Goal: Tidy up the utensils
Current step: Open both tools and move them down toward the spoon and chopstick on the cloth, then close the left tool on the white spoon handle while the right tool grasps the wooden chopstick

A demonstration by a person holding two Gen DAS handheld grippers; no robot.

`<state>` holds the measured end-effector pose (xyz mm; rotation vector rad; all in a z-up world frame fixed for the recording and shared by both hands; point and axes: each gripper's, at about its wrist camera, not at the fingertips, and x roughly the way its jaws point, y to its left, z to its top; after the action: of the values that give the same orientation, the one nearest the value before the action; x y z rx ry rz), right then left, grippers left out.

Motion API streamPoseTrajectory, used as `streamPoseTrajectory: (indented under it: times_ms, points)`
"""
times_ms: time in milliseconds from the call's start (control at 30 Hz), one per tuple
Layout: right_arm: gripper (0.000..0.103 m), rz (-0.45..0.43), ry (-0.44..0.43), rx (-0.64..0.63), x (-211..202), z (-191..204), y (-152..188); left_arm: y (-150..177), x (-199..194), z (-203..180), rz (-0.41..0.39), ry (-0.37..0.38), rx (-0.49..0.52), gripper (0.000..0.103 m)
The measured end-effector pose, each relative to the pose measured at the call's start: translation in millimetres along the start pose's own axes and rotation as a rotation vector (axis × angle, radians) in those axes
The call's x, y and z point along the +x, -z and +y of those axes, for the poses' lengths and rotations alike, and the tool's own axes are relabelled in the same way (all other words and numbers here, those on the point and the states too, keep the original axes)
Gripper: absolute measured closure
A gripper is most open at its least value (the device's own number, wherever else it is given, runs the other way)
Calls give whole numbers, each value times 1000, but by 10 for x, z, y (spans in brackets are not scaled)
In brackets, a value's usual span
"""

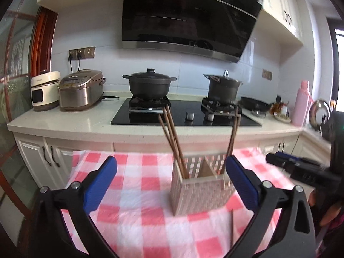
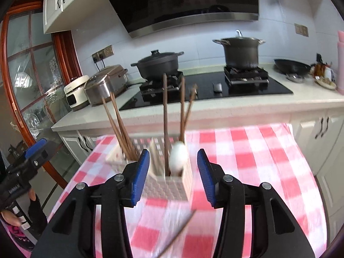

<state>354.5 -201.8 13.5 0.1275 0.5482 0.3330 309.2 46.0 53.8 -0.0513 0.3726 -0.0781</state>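
Blue-padded left claw (image 1: 171,185) gapes wide and empty; right claw (image 2: 173,177) is half-open, empty. Woven utensil holder (image 2: 169,186) stands mid-tabletop (image 2: 258,172) with chopsticks (image 2: 120,126) leaning inside. One loose chopstick (image 2: 178,233) lies near the front edge; a nudge could roll it off.

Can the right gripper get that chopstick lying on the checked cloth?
Probably yes. The loose chopstick lies on the cloth just ahead of the right gripper, in front of the holder. Its fingers stand apart with nothing between them.
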Motion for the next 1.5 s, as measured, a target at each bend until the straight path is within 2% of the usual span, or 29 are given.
streamPoseTrajectory:
  times_ms: [233, 367, 500, 700, 767, 800, 867, 967, 1167, 1267, 1400, 1500]
  points:
    - [57, 21, 24, 26, -235, -52, 606, 640, -207, -181, 74, 43, 86, 5]
    - [57, 52, 33, 42, -297, -77, 918, 1060, -185, -286, 186, 84, 132, 6]
    - [57, 81, 31, 63, -314, -101, 1112, 1389, -169, -309, 269, 118, 143, 15]
    - [57, 109, 25, 61, -295, -51, 1309, 1705, -202, -439, 344, 177, 174, 30]
    - [57, 109, 21, 59, -306, -24, 1342, 1818, -190, -508, 375, 192, 199, 40]
    - [57, 107, 20, 57, -318, -14, 1350, 1853, -183, -533, 388, 198, 208, 42]
    - [57, 102, 19, 53, -347, 2, 1369, 1930, -153, -567, 417, 206, 218, 52]
    - [57, 101, 15, 61, -375, -14, 1366, 2033, -78, -611, 457, 205, 228, 58]
    - [57, 89, 18, 75, -429, -80, 1346, 2163, 63, -709, 518, 203, 263, 60]
    - [57, 98, 19, 79, -398, -124, 1360, 2163, 94, -754, 519, 195, 277, 61]
    - [57, 144, 25, 84, -260, -154, 1408, 2128, 179, -735, 513, 159, 266, 64]
    - [57, 199, 34, 93, -84, -179, 1427, 2089, 240, -614, 510, 116, 222, 72]
